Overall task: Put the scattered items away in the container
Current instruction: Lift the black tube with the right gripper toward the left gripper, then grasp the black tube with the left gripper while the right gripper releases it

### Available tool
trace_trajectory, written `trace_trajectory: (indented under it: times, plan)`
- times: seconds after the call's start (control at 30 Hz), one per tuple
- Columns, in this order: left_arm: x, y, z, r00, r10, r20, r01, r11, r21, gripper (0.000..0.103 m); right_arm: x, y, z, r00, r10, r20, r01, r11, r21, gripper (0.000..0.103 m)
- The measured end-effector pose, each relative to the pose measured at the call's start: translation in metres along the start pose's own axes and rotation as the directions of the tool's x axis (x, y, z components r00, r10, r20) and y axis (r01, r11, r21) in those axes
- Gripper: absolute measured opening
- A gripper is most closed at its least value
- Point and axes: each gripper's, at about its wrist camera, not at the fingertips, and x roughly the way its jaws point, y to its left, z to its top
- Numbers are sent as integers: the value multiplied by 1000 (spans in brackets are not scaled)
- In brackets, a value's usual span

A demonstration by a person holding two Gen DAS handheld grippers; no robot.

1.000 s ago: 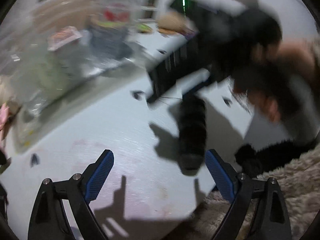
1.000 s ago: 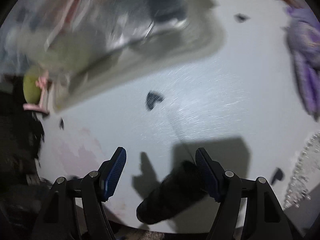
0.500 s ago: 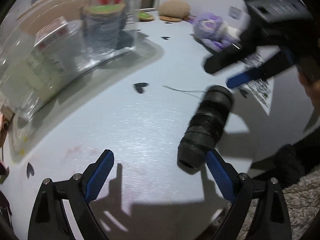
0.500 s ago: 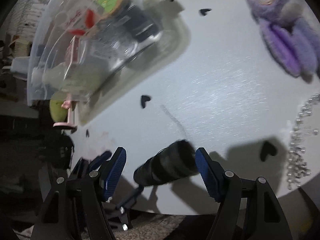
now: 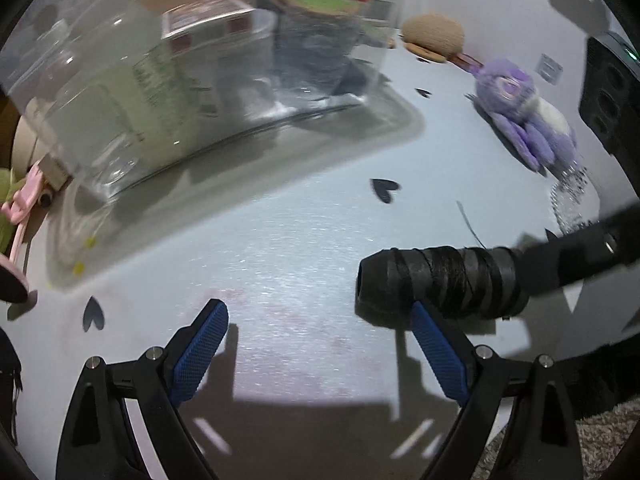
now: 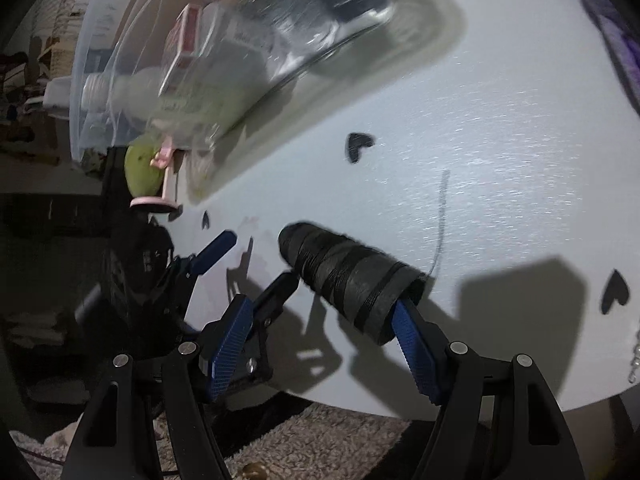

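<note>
The black thread spool lies on its side on the white table, and the right claw has closed in on it: half a second ago the spool sat ahead of the open fingers, now its near end rests against the inner face of the right-hand pad while the left-hand pad stands well clear of it. The jaws are spread wide, so nothing is gripped yet. A loose thread tail trails forward from the spool.

The left claw also hangs open — empty, with bare table between its pads. Seen from it, the spool has swung from a diagonal lie to crosswise just ahead of its right pad, with the right claw's dark arm reaching in at the spool's far end.

The clear plastic container sits ahead and to the left of both claws, already holding a green-labelled bottle, a red-and-white box and other items.

The spool looks like the next item to go in; the right claw probably needs to straddle it squarely before closing. Farther off to the right wait a purple plush octopus and a bead chain.
</note>
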Motion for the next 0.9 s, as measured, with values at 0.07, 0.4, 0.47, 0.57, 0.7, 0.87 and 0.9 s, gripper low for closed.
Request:
trace_trajectory:
  times: [0.07,0.4,0.47,0.57,0.7,0.87,0.9]
  plan:
    - [0,5,0,1000,5,0,-5,1000,-14,92,-1,4,-1,1000,-12,-4,12,1000,-24,73]
    - [2,10,-3,1000,18,-13,-19,1000,-24,92,-24,27,-24,948,-306,86,317,887,-337,73]
    - [2,10,-3,1000,20,-15,-21,1000,-22,92,-22,24,-28,945,-312,98,327,884,-334,73]
    - [2,11,-4,1000,23,-18,-23,999,-26,92,-19,23,-31,939,-317,132,343,877,-337,73]
    - [3,16,-5,999,26,-25,-27,999,-40,92,0,46,-39,892,-402,209,448,717,-534,73]
    - [-2,24,-8,999,42,-16,-43,997,-66,92,32,81,-47,841,-492,226,451,405,-795,72]
    - [-4,26,-9,999,44,-13,-44,996,-76,92,38,83,-45,836,-508,209,434,377,-819,72]
